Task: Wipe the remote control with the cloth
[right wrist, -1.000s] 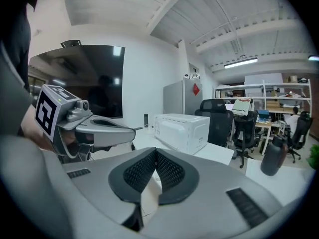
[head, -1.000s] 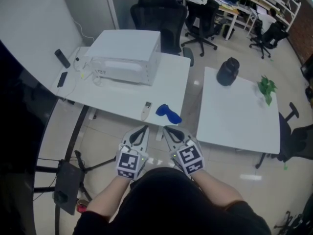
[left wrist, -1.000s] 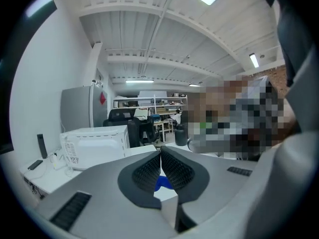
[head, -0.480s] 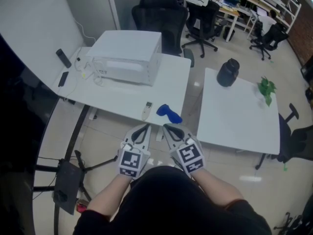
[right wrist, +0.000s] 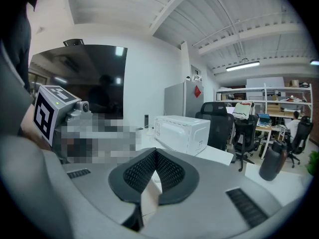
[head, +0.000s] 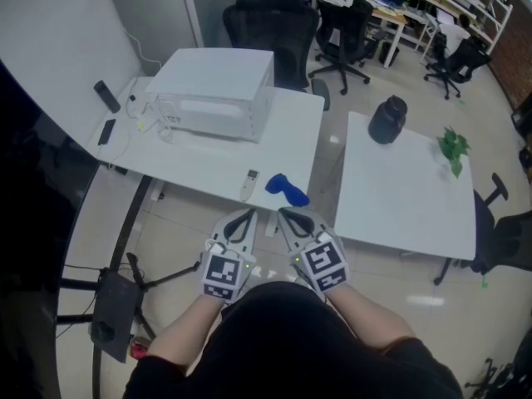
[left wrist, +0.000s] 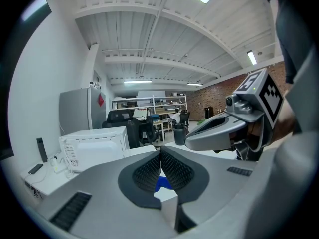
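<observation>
A white remote control [head: 249, 186] lies near the front edge of the left white table [head: 208, 173]. Just to its right lies a crumpled blue cloth [head: 287, 191], which also shows as a blue patch [left wrist: 162, 184] behind the left jaws. My left gripper [head: 242, 222] and right gripper [head: 290, 219] hover side by side in front of the table edge, short of both objects. Both are shut with nothing between their pads. In the left gripper view the right gripper [left wrist: 219, 133] shows at the right.
A white microwave [head: 212, 96] stands at the back of the left table, with cables and two dark handsets [head: 105, 98] to its left. A second white table [head: 407, 189] at the right carries a black jug [head: 387, 120] and a green plant [head: 452, 148]. Office chairs [head: 274, 23] stand behind. A tripod [head: 116, 306] sits on the floor at the left.
</observation>
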A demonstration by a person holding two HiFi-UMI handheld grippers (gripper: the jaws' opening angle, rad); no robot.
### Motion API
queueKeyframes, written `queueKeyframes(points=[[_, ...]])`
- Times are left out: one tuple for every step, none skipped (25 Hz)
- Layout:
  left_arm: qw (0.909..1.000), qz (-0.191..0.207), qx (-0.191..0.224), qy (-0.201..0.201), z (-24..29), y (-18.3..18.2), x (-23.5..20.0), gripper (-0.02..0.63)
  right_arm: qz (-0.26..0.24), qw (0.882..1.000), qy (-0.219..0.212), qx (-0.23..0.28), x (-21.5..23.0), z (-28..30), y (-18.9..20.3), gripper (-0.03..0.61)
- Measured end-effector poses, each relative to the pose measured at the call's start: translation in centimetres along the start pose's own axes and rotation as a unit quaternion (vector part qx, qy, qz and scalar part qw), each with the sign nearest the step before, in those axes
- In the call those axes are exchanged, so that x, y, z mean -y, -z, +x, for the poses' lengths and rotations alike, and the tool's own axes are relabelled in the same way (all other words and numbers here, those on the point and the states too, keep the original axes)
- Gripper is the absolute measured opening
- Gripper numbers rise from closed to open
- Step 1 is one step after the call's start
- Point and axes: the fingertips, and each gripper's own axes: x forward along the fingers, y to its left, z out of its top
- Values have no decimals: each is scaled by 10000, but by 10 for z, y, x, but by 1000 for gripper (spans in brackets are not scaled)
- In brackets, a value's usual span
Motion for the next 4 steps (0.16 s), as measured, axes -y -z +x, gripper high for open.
queueKeyframes(points=[[10000, -7, -3, -5, 0, 0, 0, 0, -1, 10000, -2, -5, 0, 0, 0, 9], [10000, -48, -12, -27, -1, -1, 0, 0, -3, 10000, -3, -10, 0, 0, 1, 9], [9999, -103, -25, -55, -2, -3, 0, 0, -5, 10000, -3, -13, 0, -1, 1, 9], [9998, -161, -37, -84, -3, -4, 0, 0, -7, 10000, -3, -16, 0, -1, 1, 9]])
